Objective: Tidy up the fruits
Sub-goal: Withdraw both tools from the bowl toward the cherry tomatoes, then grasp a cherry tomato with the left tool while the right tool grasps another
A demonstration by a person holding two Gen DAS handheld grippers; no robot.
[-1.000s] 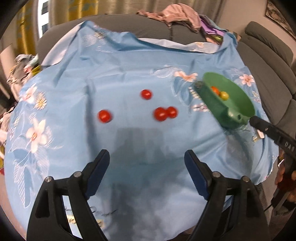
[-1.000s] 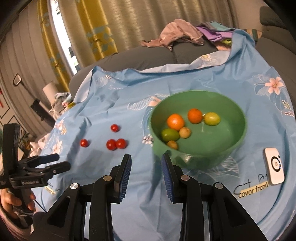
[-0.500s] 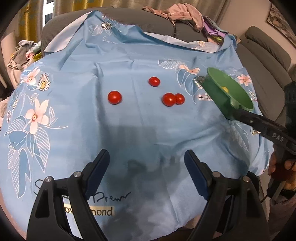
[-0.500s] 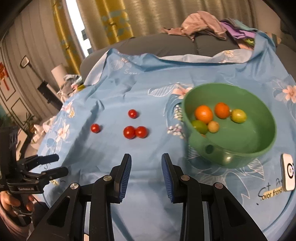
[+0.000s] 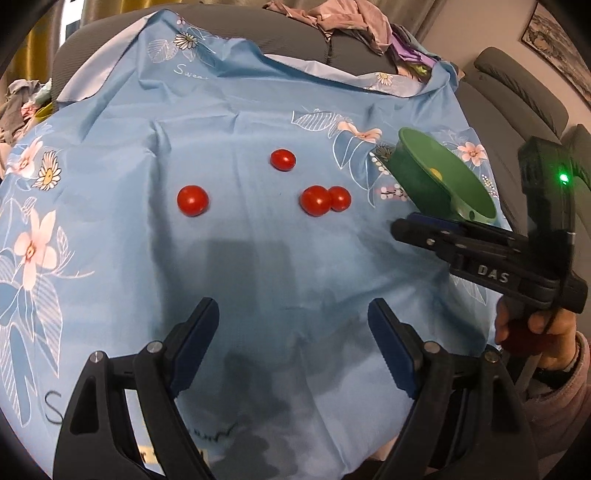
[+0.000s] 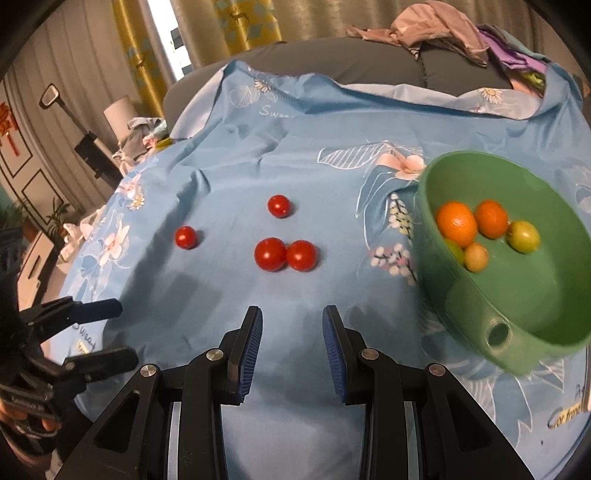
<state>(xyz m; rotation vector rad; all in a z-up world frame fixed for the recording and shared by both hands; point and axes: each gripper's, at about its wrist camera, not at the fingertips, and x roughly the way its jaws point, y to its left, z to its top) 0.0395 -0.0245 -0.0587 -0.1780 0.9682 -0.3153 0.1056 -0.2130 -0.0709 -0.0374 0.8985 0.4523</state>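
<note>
Several red cherry tomatoes lie on the blue floral cloth [image 5: 258,110]: one at the left [image 5: 192,200], one farther back [image 5: 282,160], and a touching pair [image 5: 315,200] [image 5: 340,198]. They also show in the right wrist view, with the pair [image 6: 271,254] [image 6: 301,255] nearest. A green bowl [image 6: 554,321] at the right holds orange and yellow-green fruits [image 6: 456,223]. My left gripper [image 5: 293,347] is open and empty, well short of the tomatoes. My right gripper [image 6: 291,328] is open with a narrower gap, empty, just short of the pair; it also shows in the left wrist view [image 5: 417,227].
The cloth covers a round table in front of a grey sofa [image 6: 351,62] with a pile of clothes [image 6: 443,29]. The table's front edge lies just under both grippers. Curtains and furniture stand at the far left.
Both grippers have moved closer to the tomatoes. The right gripper has swung left, so the bowl now sits at its right, and its jaws have opened a little wider.
</note>
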